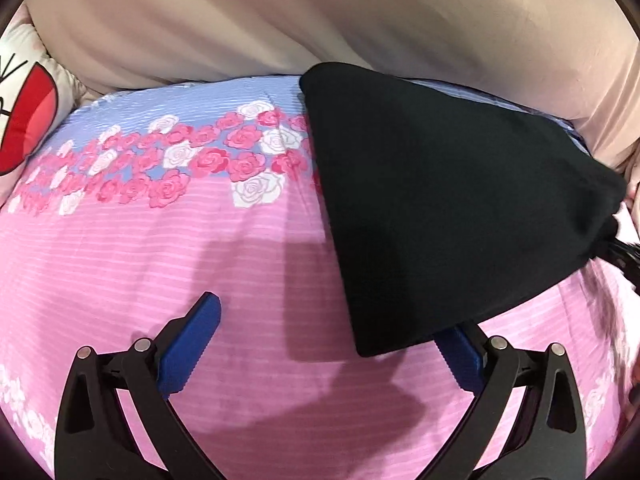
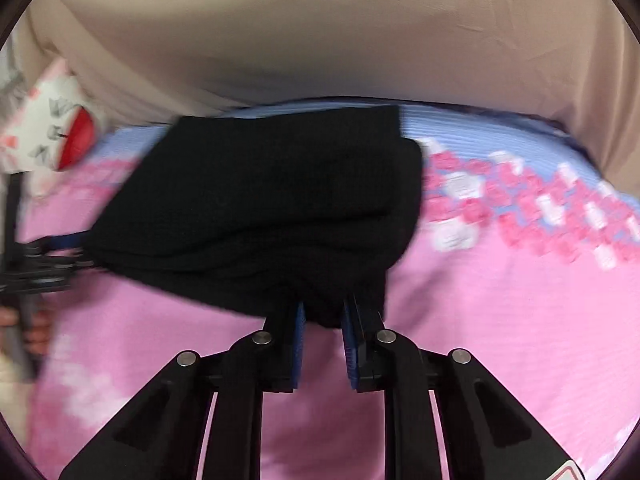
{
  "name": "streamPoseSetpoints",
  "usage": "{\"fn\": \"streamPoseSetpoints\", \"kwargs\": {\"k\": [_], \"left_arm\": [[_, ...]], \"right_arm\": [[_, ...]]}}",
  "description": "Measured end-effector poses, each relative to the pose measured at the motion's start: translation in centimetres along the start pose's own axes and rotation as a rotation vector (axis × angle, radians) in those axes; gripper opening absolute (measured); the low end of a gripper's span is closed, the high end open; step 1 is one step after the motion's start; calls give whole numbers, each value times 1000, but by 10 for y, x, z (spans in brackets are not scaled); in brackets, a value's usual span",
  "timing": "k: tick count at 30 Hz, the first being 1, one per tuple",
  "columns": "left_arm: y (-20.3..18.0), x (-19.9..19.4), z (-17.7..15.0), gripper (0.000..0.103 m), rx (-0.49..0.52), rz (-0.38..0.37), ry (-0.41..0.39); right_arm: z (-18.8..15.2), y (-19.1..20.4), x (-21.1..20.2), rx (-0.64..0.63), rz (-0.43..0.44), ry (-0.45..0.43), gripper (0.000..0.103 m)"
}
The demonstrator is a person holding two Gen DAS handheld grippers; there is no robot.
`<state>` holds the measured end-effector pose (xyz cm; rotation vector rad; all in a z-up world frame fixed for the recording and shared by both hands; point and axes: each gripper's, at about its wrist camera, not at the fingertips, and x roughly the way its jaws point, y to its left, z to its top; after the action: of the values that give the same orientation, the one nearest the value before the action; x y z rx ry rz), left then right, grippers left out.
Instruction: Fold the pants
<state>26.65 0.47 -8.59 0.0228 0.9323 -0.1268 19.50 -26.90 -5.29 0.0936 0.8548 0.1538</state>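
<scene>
Across the bed, we see a pink striped sheet (image 1: 120, 260) with a band of roses on blue, and behind it a beige drape (image 1: 280, 20) that closes off the far side. Beyond the sheet's far left corner sits a white cushion with a red mark (image 1: 28, 136). On the sheet lie the black pants (image 1: 432, 200), already gathered into a compact, layered bundle, with their far edge near the blue band and their near edge raised off the sheet. Our right gripper (image 2: 322, 320) has its jaws closed on a bunched corner of the pants at the near edge, and the cloth hangs from that pinch. Our left gripper (image 1: 332, 332) stands with its jaws wide apart; its right finger tucks under the near corner of the pants while its left finger (image 1: 196, 336) is over bare sheet, so it grips nothing. From the right wrist view that gripper (image 2: 48, 260) appears at the bundle's left edge, though blur hides the detail. We judge that we are in mid fold, with one side carried and the other released. The next move seems to call for the left jaws to close on the near left corner, so that both corners travel level over the bundle and land on the far edge squarely. The soft knit may sag or slide between layers, so we should keep it taut.
</scene>
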Motion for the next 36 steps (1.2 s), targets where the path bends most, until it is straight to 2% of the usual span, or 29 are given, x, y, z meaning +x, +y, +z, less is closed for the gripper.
{"fn": "streamPoseSetpoints", "kwargs": {"k": [2,4,5,6,7,8,9,11,14,15,16,18,19,20,21,22,23,24,25,26,29,32,34,36], "left_arm": [[1,-1,0,98,4,11,-5],[4,0,0,98,-5,4,3],[4,1,0,98,-3,6,2],[3,-1,-1,98,4,15,-1],[1,-3,-3,98,14,28,-4],[-1,-5,-5,98,29,46,-10],[-5,-10,-8,98,51,66,-22],[-14,-22,-11,98,84,84,-53],[-28,-45,-12,98,106,69,-125],[-33,-50,-12,98,103,50,-137],[-35,-51,-12,98,102,38,-135],[-42,-47,-13,98,95,15,-109],[-44,-45,-15,98,94,16,-101],[-48,-43,-17,98,95,22,-92],[-50,-43,-18,98,96,26,-91],[-53,-42,-19,98,97,31,-91],[-56,-43,-20,98,100,34,-92],[-59,-44,-22,98,99,39,-98],[-62,-46,-23,98,93,43,-104],[-63,-49,-24,98,86,45,-110],[-65,-59,-32,98,41,54,-131],[-67,-66,-41,98,15,91,-153],[-70,-71,-48,98,25,128,-178],[-76,-76,-53,98,49,174,-217]], "right_arm": [[-5,7,-7,-18,-3,-6,15],[-9,-8,7,23,-90,38,14],[-11,-16,10,31,-123,54,16],[-12,-25,8,70,-109,54,17],[-11,-30,5,107,-136,60,18],[-9,-31,-3,117,-175,41,22],[-8,-27,-9,111,-179,28,22],[-4,-10,-29,96,-152,-54,22],[8,24,-57,60,-72,-189,22],[14,36,-62,42,-35,-248,22],[20,41,-60,25,-29,-266,22],[28,41,-29,-8,-108,-180,17],[25,30,-8,2,-179,-114,13],[18,16,8,26,-197,-59,8],[9,2,8,76,-136,-59,7],[4,-3,-1,123,-123,-54,10],[3,-3,-10,140,-148,-61,19],[0,1,-27,146,-172,-119,22],[-3,5,-37,146,-178,-150,22],[-6,10,-45,147,-167,-167,27],[-26,17,-62,199,-133,-233,48],[-45,22,-64,223,-179,-240,49],[-56,24,-68,231,-179,-245,53],[-62,24,-67,231,-186,-266,71]]}}
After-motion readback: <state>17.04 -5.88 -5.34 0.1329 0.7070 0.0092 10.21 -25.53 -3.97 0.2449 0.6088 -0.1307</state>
